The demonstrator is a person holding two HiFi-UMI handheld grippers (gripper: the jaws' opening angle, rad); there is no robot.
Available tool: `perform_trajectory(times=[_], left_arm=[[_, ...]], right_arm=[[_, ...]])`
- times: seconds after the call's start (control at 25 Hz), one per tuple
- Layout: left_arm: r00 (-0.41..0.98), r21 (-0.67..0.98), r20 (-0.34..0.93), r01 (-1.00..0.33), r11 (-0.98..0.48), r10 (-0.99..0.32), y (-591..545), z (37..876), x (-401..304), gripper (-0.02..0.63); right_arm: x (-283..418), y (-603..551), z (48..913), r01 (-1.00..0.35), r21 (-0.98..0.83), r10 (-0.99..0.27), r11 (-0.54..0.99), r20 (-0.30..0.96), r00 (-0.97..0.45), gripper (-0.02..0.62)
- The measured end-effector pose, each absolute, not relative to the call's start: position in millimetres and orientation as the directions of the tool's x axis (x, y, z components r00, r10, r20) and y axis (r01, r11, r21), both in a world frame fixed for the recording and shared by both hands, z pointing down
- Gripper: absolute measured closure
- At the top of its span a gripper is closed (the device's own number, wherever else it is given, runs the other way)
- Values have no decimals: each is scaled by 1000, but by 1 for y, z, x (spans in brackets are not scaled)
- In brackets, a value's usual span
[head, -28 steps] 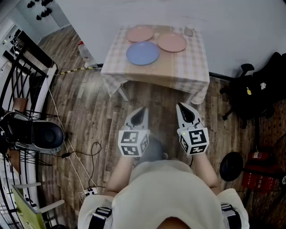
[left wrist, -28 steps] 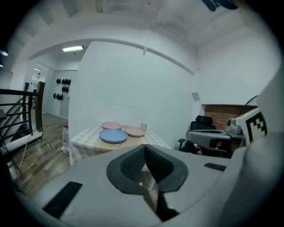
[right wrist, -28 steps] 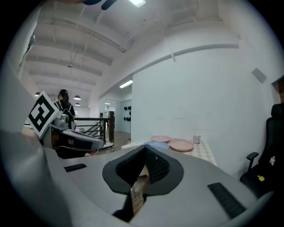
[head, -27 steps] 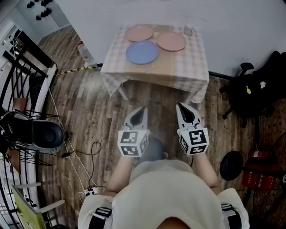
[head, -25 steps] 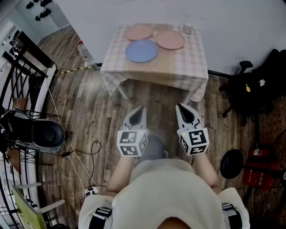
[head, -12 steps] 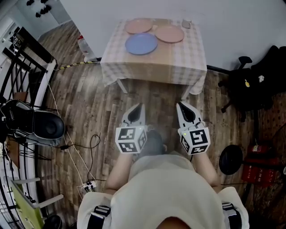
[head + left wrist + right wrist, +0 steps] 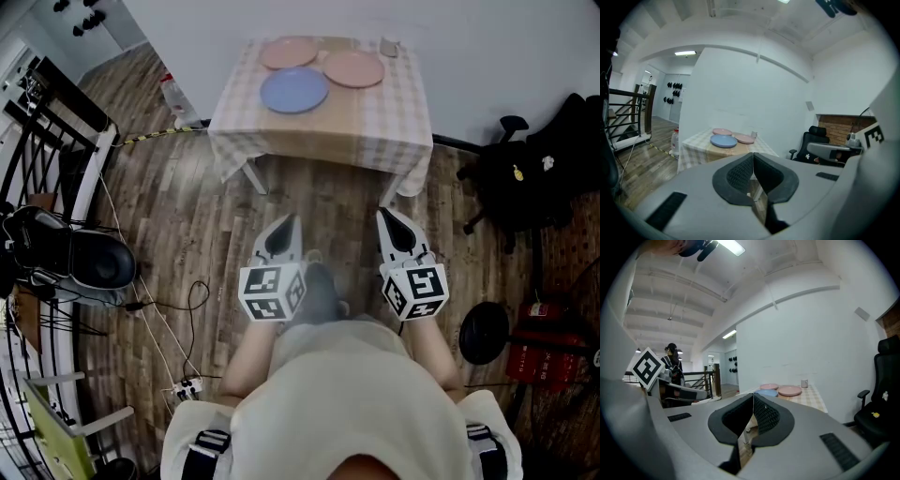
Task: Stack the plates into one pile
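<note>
Three plates lie apart on a small table with a checked cloth (image 7: 394, 112) against the wall: a blue plate (image 7: 294, 90) (image 7: 723, 140) (image 7: 767, 393) at the front, a pink plate (image 7: 289, 52) (image 7: 722, 131) (image 7: 769, 386) behind it, and another pink plate (image 7: 353, 68) (image 7: 745, 138) (image 7: 790, 390) to the right. My left gripper (image 7: 287, 223) (image 7: 753, 157) and right gripper (image 7: 387, 217) (image 7: 753, 397) are held over the floor, well short of the table. Both are shut and hold nothing.
A small grey cup (image 7: 389, 47) stands at the table's back right corner. A plastic bottle (image 7: 174, 97) stands on the floor left of the table. A black office chair (image 7: 539, 169) is at the right, a railing (image 7: 52, 103) and cables (image 7: 178, 309) at the left.
The table has shifted slightly up and left in the head view. Both grippers stay shut and side by side over the floor.
</note>
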State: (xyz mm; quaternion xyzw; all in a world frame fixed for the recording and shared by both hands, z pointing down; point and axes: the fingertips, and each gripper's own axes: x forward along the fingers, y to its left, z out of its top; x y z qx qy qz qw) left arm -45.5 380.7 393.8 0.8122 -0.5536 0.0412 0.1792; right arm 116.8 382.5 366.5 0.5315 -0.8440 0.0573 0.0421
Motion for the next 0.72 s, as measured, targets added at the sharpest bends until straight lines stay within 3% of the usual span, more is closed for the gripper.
perform_trajectory(times=[0.72], left_arm=[[373,251,308,-919,-303,-876,277,408,-56,601]], right_arm=[[111,278,377,-903,-74,-884,424,183,-430,595]])
